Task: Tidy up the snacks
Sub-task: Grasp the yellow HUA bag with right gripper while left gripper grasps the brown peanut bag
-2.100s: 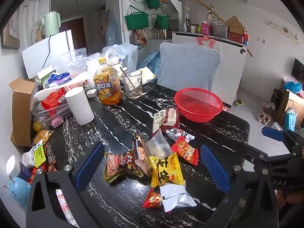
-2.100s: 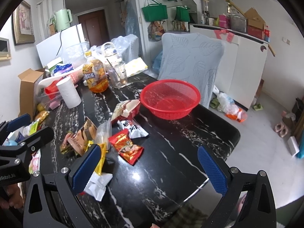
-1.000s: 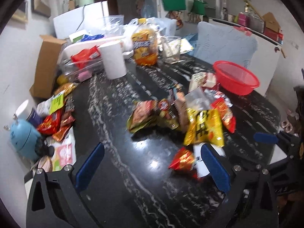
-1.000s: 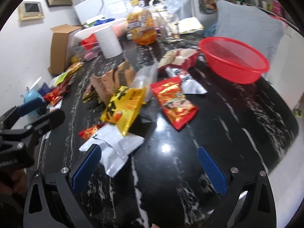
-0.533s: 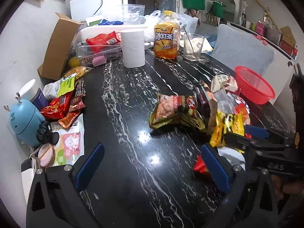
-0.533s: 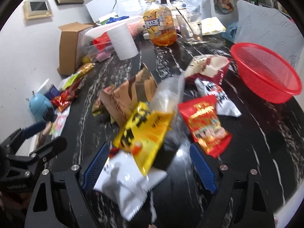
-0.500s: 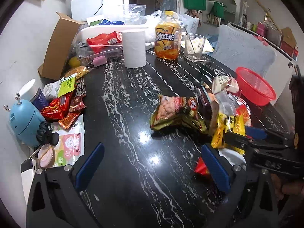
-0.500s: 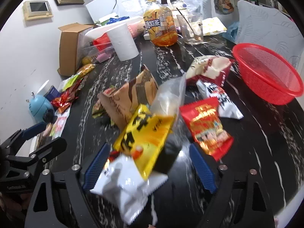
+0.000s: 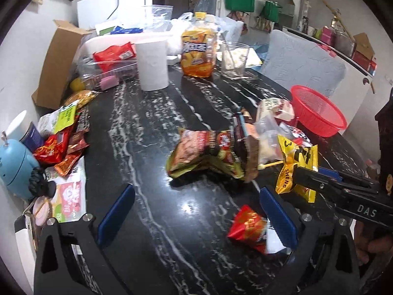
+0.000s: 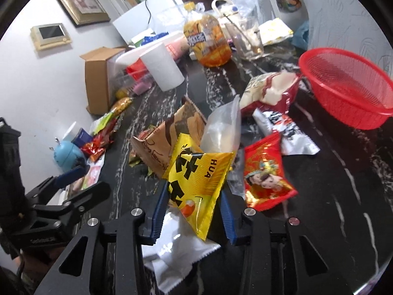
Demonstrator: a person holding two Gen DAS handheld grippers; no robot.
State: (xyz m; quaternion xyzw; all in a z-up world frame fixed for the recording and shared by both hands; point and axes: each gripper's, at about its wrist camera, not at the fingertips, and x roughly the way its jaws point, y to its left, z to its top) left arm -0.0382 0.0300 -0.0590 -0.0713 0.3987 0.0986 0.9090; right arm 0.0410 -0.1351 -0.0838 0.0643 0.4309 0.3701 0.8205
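Note:
A pile of snack packets lies on the black marble table (image 9: 152,147). My right gripper (image 10: 194,209) is shut on a yellow snack packet (image 10: 196,179) with black letters; the packet also shows in the left wrist view (image 9: 298,167), pinched between the right gripper's fingers. My left gripper (image 9: 196,211) is open and empty, above bare tabletop left of a small red packet (image 9: 248,226). A red mesh basket (image 10: 343,83) stands at the table's right side. A red cartoon packet (image 10: 265,172), a white packet (image 10: 172,258) and a brown bag (image 10: 167,135) lie around the yellow one.
A paper roll (image 9: 152,64), an orange drink bottle (image 9: 199,49) and a glass (image 9: 233,59) stand at the back. More snacks (image 9: 59,145), a blue gadget (image 9: 14,167) and a cardboard box (image 9: 56,64) line the left edge. A chair (image 9: 302,66) stands behind the table.
My right gripper has closed in from wide open onto the yellow packet. My left gripper has held its place, still open.

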